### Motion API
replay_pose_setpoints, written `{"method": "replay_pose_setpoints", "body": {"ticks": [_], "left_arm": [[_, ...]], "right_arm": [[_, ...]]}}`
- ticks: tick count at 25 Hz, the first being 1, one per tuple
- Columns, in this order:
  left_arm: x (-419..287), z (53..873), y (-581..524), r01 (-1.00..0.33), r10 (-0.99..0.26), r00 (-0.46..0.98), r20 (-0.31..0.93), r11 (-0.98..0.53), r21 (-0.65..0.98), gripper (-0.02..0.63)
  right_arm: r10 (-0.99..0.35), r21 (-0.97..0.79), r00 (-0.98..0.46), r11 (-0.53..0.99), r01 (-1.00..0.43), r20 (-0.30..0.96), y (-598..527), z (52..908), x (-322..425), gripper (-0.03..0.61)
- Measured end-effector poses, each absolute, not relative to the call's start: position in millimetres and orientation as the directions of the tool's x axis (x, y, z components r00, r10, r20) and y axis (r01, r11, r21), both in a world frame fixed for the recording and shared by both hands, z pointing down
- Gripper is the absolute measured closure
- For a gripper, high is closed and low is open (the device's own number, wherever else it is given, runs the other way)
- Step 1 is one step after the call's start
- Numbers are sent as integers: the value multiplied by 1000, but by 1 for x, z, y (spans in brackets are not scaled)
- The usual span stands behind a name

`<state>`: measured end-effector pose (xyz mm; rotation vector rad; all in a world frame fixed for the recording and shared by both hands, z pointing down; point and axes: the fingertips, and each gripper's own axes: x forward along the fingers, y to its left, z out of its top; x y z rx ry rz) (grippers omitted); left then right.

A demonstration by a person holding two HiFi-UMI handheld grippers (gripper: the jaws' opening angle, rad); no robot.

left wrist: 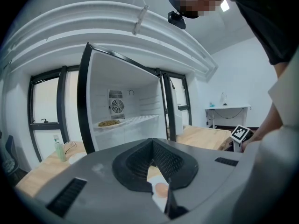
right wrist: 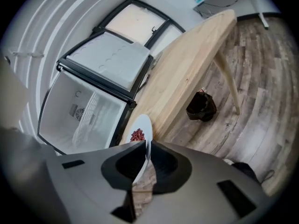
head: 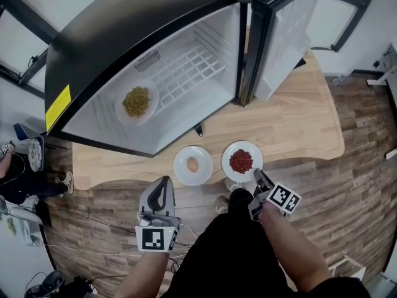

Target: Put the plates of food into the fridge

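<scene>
A white plate of red beans (head: 241,161) sits at the table's front edge, and my right gripper (head: 259,180) is shut on its near rim. In the right gripper view the plate of red beans (right wrist: 138,134) stands edge-on, its rim running down between the jaws. Left of it is a white plate with an egg (head: 193,165). My left gripper (head: 164,182) hovers just in front of that plate, to its left. Its jaws are drawn together and hold nothing. The egg (left wrist: 161,189) shows through the slit between them. A third plate with greenish food (head: 138,101) rests on the fridge shelf.
The black fridge (head: 111,36) stands open on the wooden table (head: 298,123), with its door (head: 282,36) swung to the right. A small dark object (head: 198,130) lies on the table in front of the fridge. A black shoe (right wrist: 202,105) sits on the floor under the table.
</scene>
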<state>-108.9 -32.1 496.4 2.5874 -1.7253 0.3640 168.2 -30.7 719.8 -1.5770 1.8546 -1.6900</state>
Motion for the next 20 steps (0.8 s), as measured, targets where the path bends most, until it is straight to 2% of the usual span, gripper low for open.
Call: {"method": "replay_pose_setpoints", "body": {"ticks": [5, 16, 20], "left_arm": [[-95, 498, -30, -898, -893, 410, 185, -431, -86, 610], [-101, 471, -29, -911, -911, 393, 123, -404, -83, 610], [-117, 450, -40, -941, -938, 338, 76, -339, 8, 610]], "right_arm": [[-804, -882, -458, -167, -440, 380, -34, 686, 166, 546], [-821, -899, -471, -111, -424, 323, -51, 626, 166, 545], [-823, -893, -491, -43, -447, 285, -66, 599, 160, 545]]}}
